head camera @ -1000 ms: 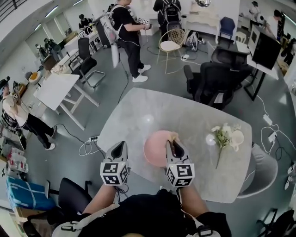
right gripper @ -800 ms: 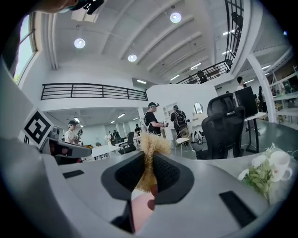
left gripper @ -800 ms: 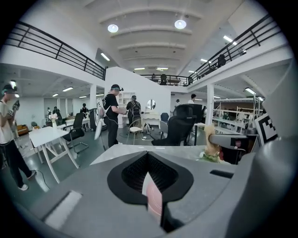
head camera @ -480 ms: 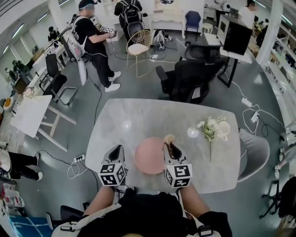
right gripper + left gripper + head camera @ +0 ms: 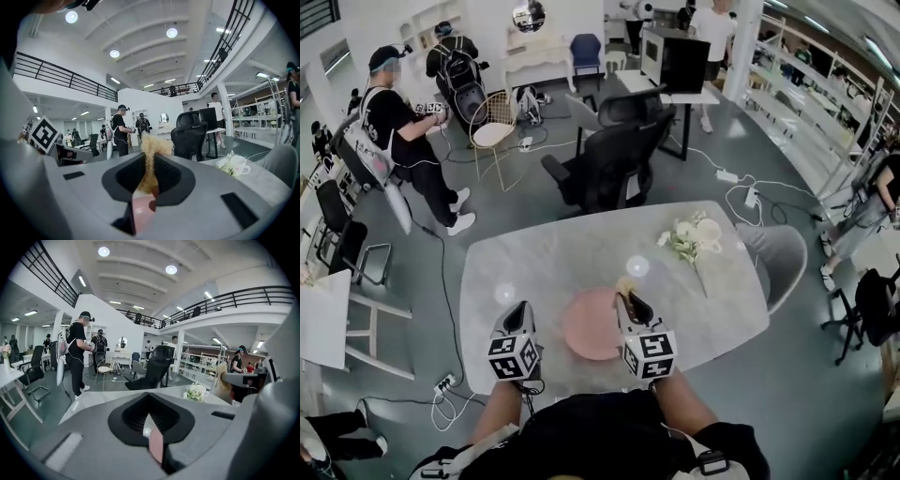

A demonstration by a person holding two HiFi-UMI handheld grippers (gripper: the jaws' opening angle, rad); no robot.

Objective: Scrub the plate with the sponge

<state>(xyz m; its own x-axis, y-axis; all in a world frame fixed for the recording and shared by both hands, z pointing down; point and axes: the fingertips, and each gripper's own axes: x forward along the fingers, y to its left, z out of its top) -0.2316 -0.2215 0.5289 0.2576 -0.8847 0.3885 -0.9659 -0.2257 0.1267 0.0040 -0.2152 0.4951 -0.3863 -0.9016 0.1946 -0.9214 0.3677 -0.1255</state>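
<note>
Pink plate [image 5: 589, 326] unbraced nr desk's [image 5: 544, 253] near edge; left gripper [image 5: 521, 309] clenched w/ nothing, right gripper [image 5: 624, 300] grasps sponge [image 5: 624, 282]. Scrub pressure cd skid plate off.

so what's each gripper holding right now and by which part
The right gripper pinches the sponge by its near end, the rest poking past the tips. The left gripper is shut on nothing.

Pale pink is being shown by the plate [image 5: 591, 323]. Straw yellow is being shown by the sponge [image 5: 151, 157]. Light grey with faint marbling is being displayed by the table [image 5: 534, 258]. Grey bodies, black pads and black-and-white square markers are being carried by the left gripper [image 5: 521, 307] and right gripper [image 5: 624, 300]. White with green is being shown by the flowers [image 5: 684, 234].
</note>
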